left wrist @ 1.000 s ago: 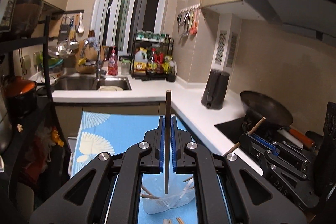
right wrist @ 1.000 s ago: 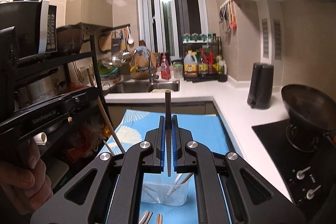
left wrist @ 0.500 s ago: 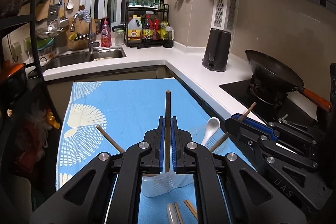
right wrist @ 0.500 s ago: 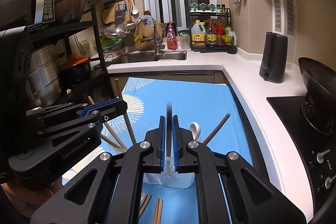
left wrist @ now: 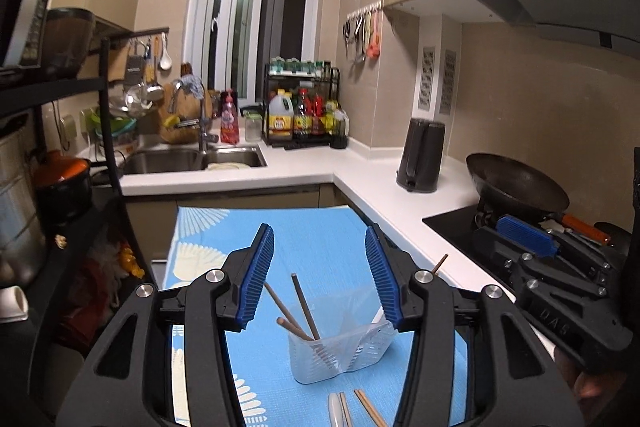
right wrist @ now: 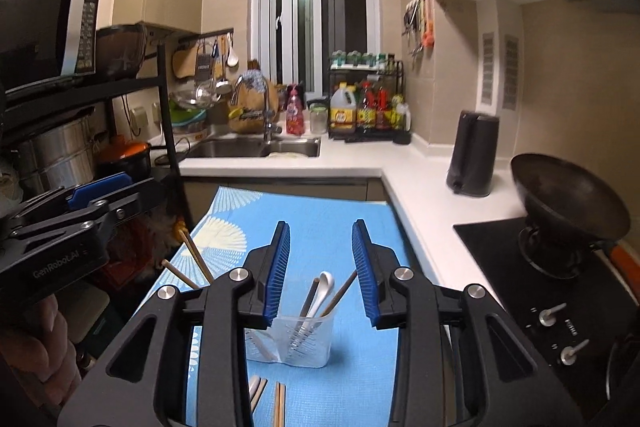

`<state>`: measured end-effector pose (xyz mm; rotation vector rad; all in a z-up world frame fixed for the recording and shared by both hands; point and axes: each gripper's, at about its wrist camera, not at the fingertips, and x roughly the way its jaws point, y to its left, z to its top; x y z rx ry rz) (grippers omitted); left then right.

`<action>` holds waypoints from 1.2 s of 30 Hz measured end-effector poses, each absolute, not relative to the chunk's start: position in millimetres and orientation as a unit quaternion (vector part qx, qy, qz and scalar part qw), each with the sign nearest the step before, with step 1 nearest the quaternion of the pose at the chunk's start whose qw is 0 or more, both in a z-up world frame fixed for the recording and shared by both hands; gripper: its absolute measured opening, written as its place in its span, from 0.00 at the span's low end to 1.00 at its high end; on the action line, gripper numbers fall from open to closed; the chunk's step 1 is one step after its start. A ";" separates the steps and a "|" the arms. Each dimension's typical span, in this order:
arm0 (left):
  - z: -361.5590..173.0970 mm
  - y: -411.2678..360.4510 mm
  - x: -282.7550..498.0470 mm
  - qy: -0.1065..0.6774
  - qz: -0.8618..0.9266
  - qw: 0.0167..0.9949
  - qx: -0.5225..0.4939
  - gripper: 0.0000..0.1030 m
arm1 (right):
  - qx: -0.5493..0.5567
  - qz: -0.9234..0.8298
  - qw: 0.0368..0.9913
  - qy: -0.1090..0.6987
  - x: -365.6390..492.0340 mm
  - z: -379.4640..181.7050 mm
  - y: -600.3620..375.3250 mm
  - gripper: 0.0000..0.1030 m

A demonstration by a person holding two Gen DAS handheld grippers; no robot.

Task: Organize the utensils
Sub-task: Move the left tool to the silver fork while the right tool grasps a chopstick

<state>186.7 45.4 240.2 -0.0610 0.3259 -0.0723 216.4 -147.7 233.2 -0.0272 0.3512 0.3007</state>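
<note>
A clear plastic utensil holder (left wrist: 340, 351) (right wrist: 292, 341) stands on the blue mat (left wrist: 320, 247) (right wrist: 320, 227). Several brown chopsticks (left wrist: 298, 301) lean in its left side. A white spoon (right wrist: 320, 297) and more chopsticks (right wrist: 342, 291) stand in its right side. My left gripper (left wrist: 320, 275) is open and empty, above and just behind the holder. My right gripper (right wrist: 320, 271) is open and empty over the holder. Loose chopsticks (left wrist: 370, 409) (right wrist: 279, 405) and a white spoon (left wrist: 335, 409) (right wrist: 254, 389) lie on the mat in front of the holder.
A white counter (left wrist: 384, 199) runs along the right with a black kettle (left wrist: 422, 161) and a wok (left wrist: 516, 187) on the stove. A sink (left wrist: 192, 159) and a bottle rack (left wrist: 304, 115) stand at the back. A black shelf (left wrist: 60, 147) with pots stands on the left.
Both grippers have opened and let go of their chopsticks, which now stand in the holder. Both cameras have tilted back up and pulled away.
</note>
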 end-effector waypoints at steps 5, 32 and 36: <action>246.2 47.2 144.6 0.147 -0.033 0.988 -0.037 0.46 | -0.010 0.138 0.982 0.130 167.4 255.5 -162.6 0.32; 0.9 54.0 65.0 0.348 -0.075 0.915 -0.191 0.14 | 0.050 0.173 0.929 0.324 58.6 12.7 -175.3 0.05; -9.9 52.1 65.8 0.360 -0.068 0.909 -0.196 0.14 | 0.055 0.175 0.922 0.340 68.0 -2.9 -173.8 0.05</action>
